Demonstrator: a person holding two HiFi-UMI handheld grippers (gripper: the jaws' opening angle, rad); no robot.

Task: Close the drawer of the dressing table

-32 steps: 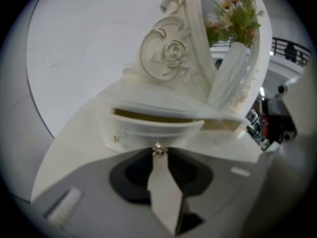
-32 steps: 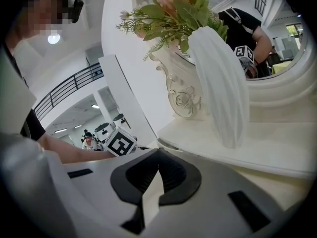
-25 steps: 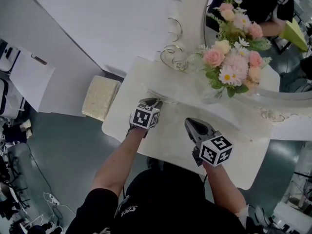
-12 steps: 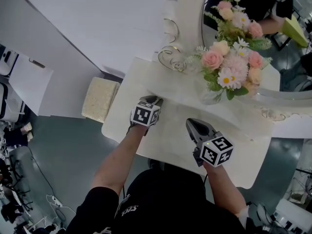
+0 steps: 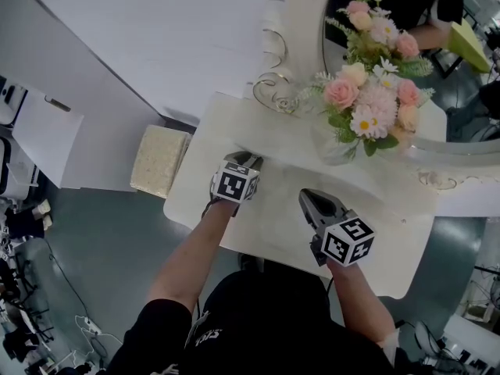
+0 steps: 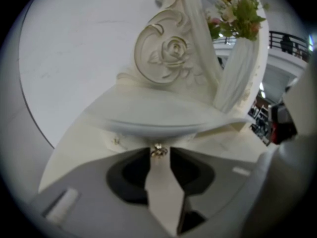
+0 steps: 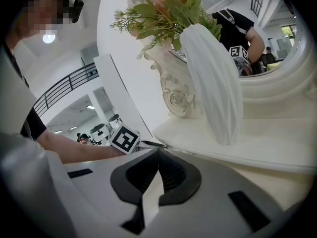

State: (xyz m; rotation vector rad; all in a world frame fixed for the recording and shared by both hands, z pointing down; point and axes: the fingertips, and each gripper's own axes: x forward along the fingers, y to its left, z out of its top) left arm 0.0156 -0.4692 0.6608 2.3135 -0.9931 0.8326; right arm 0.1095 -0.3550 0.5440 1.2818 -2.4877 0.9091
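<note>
The drawer [image 6: 132,139] is in the low raised shelf at the back of the dressing table [image 5: 269,237], just under the shelf's curved edge. In the left gripper view it is in the middle of the frame. Its front faces the camera, and its long axis runs from left to right across the picture. The front stands about even with the shelf edge; whether it is fully shut I cannot tell.

The left gripper [image 6: 159,155] points at the small gold knob [image 6: 158,151] of the drawer. Its jaws have just been opening. The knob stands between the tips, and the pads do not seem to press on it. The right gripper [image 5: 312,200] hangs over the table top at the lower centre of the head view. Its jaws are a little apart, with nothing between them.

Compared with one second ago, both grippers are at almost the same places in the head view, and only the left jaws are wider.

By count there are two grippers, one drawer, one knob, one white ribbed vase [image 7: 213,83] with one bunch of flowers [image 5: 367,100], and one mirror frame [image 5: 308,45].
</note>
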